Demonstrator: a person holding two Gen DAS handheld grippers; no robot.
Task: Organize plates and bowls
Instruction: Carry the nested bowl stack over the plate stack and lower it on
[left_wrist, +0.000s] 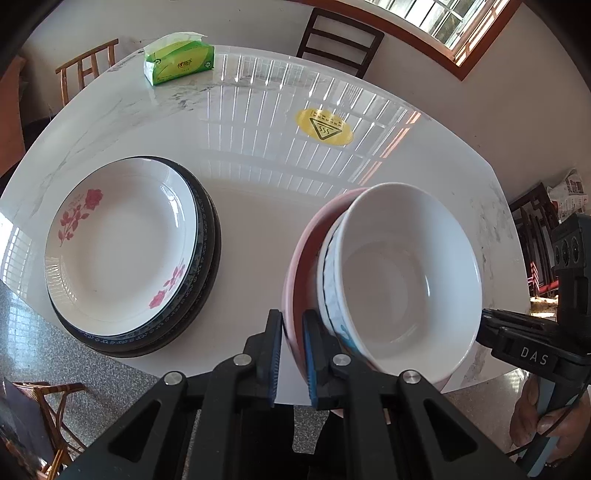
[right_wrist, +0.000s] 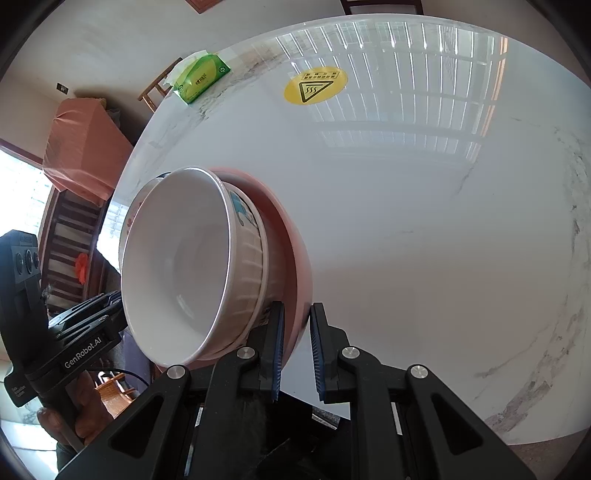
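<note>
Your left gripper (left_wrist: 291, 350) is pinching the near rim of the pink bowl (left_wrist: 295, 266), jaws nearly closed with only that thin wall between the blue pads, while your right gripper (right_wrist: 297, 350) is clamping the same pink rim on the opposite side. Gripping both sides is probably what is keeping the nest level, since a one-sided pinch would likely be letting it tip. Inside it, the white bowl (left_wrist: 406, 280) is sitting nested, a patterned band showing just below its rim; whether that band is a separate bowl, I cannot tell. So you are carrying at least two bowls, near the front edge of the table (left_wrist: 280, 206). To their left, well apart, the plates (left_wrist: 122, 254) are lying stacked: one white flowered plate on top and dark-rimmed ones beneath, two or three. Farther back, one green tissue pack (left_wrist: 181, 62) and one yellow warning sticker (left_wrist: 324, 125) are sitting.
</note>
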